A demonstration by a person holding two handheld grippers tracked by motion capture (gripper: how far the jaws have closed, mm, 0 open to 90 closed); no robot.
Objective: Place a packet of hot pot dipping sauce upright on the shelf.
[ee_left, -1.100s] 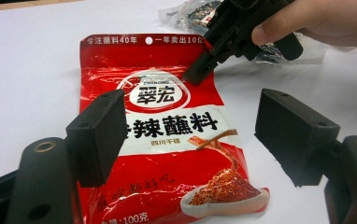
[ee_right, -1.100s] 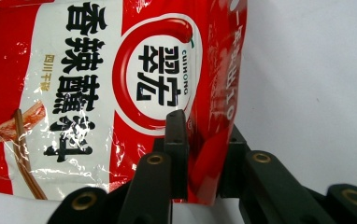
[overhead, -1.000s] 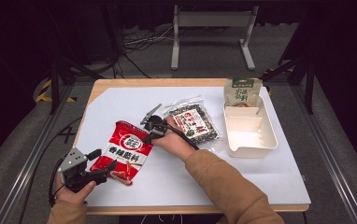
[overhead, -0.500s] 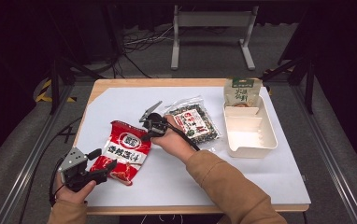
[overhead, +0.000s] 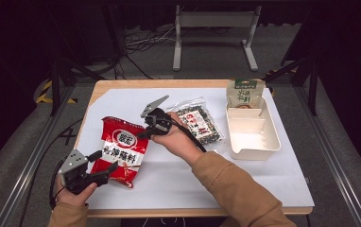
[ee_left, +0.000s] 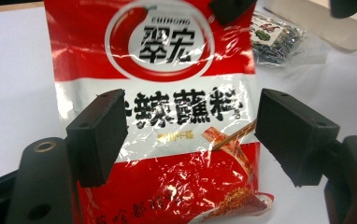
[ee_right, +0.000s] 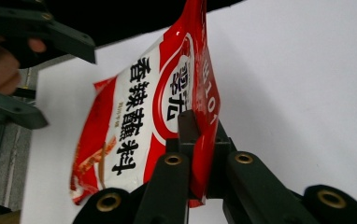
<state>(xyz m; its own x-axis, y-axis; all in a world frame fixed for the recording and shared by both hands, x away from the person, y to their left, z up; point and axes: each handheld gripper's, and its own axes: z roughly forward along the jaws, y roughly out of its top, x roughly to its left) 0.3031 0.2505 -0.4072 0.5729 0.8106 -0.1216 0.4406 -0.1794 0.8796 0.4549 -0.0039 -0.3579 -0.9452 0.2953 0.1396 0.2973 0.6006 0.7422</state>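
A red and white seasoning packet with Chinese print lies at the table's left front. My right gripper is shut on its top edge and holds that end raised off the white sheet. In the right gripper view both jaws pinch the packet's rim. My left gripper stands open at the packet's lower end. In the left gripper view its pads flank the packet without pressing on it.
A clear bag of dark dried food lies just right of the right hand. Farther right stands a cream compartment tray, with a green-labelled pouch leaning at its far end. The table's wooden edge runs along the front.
My right gripper has risen with the packet's top edge in it, so that end of the packet has tilted up. The left gripper has kept still.
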